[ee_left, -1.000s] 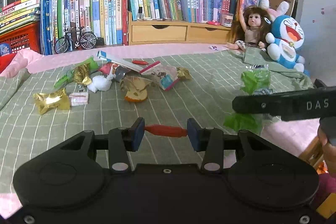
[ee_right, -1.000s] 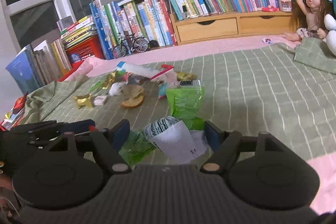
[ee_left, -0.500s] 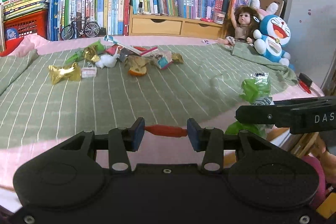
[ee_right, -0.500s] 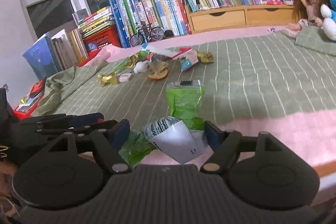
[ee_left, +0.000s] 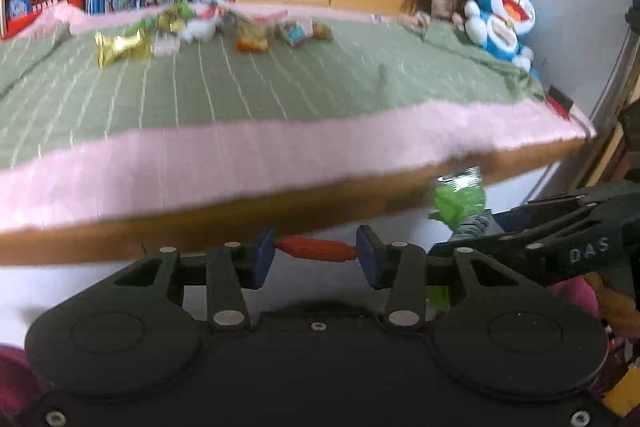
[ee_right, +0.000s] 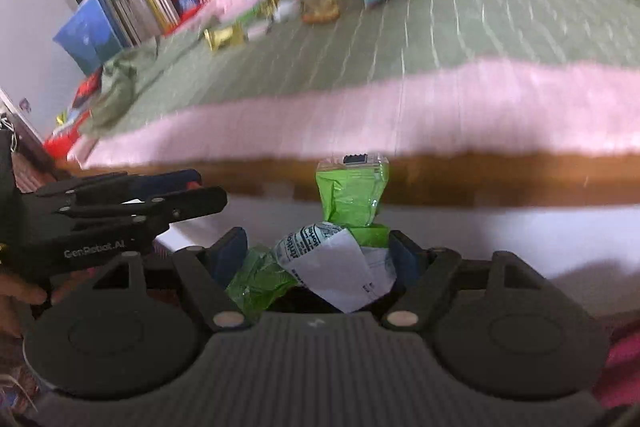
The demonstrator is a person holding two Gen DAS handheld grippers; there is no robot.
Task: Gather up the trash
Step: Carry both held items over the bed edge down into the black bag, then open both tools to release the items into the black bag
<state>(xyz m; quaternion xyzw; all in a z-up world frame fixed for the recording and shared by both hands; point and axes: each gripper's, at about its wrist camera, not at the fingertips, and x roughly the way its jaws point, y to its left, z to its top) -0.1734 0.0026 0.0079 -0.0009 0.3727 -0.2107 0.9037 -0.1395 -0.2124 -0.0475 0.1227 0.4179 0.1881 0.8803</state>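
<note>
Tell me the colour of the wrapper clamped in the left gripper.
Red wrapper, shown best in the left wrist view.

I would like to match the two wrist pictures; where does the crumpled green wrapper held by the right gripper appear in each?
Left wrist view: the green wrapper shows at lower right, just below the bed's wooden edge, in the right gripper.
Right wrist view: the green wrapper stands at bottom centre, between the fingers of the right gripper.
Shared landmark: the gold wrapper on the green blanket.
</note>
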